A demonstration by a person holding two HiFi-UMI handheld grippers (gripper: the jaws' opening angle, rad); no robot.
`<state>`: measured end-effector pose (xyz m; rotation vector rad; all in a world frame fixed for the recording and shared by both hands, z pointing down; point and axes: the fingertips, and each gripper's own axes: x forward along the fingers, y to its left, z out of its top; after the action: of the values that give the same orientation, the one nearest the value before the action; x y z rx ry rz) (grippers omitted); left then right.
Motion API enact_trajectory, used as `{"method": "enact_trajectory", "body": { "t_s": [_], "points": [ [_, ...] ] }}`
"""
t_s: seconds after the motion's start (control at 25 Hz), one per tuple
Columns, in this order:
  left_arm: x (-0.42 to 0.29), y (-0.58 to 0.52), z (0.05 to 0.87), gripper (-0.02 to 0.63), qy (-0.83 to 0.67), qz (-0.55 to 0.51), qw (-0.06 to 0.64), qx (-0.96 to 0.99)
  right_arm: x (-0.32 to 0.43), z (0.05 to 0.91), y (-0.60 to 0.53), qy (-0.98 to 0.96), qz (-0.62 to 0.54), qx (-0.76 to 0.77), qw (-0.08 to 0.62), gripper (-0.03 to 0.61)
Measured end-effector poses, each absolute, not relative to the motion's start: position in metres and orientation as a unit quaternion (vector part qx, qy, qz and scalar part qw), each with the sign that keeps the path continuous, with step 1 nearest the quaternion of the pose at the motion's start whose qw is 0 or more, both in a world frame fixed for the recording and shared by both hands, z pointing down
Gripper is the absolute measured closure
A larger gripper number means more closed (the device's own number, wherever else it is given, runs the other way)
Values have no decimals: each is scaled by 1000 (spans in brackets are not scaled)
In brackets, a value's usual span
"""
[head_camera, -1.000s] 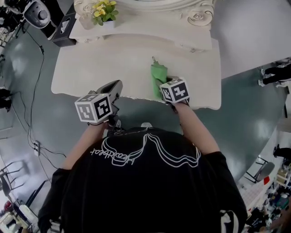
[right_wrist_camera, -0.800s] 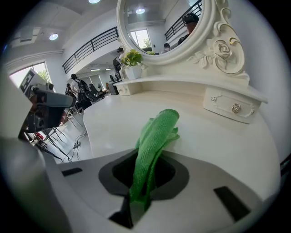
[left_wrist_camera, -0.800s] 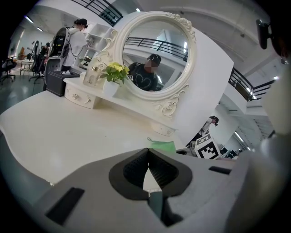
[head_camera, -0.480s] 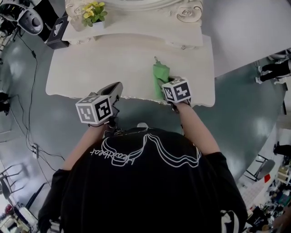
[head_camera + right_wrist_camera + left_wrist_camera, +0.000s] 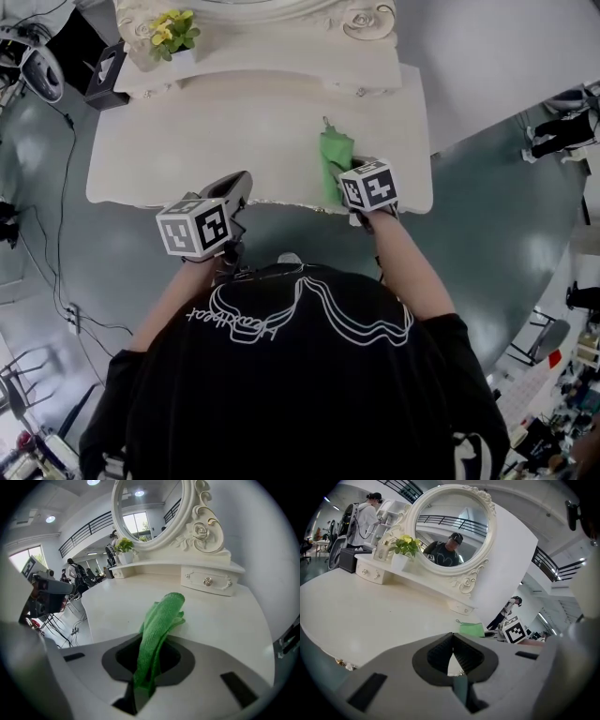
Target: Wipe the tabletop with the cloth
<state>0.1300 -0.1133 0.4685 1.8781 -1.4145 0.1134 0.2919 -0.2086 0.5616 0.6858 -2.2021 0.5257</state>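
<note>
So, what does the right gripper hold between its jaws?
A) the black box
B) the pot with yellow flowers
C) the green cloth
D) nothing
C: in the right gripper view the green cloth runs from the tabletop into the closed jaws of the right gripper.

Black T-shirt (image 5: 309, 403), white line print

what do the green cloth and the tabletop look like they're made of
The cloth looks like microfibre or terry, matte; a looped, ribbed weave shows up close. The tabletop is cream-white with a soft sheen, likely painted wood or laminate; which one is unclear.
</note>
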Motion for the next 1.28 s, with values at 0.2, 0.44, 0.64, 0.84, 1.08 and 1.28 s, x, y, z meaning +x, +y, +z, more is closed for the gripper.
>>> {"method": "enact_trajectory", "body": {
  "t_s": [0.2,0.44,0.64,0.84,1.08,1.28],
  "points": [
    [144,-115,470,611,-550,44,384,740,313,562,-212,-858,209,280,376,518],
    [157,-116,472,611,-546,45,384,743,340,563,-217,-852,215,296,374,518],
    [169,-116,472,611,-543,46,383,746,364,563,-220,-847,220,310,372,518],
    [181,-115,470,611,-538,51,381,750,391,564,-222,-841,240,330,354,518],
    [192,-114,469,611,-531,51,384,754,422,564,-224,-833,238,350,356,518],
    [201,-115,468,611,-523,50,390,756,450,563,-226,-824,237,367,361,518]
  ]
}}
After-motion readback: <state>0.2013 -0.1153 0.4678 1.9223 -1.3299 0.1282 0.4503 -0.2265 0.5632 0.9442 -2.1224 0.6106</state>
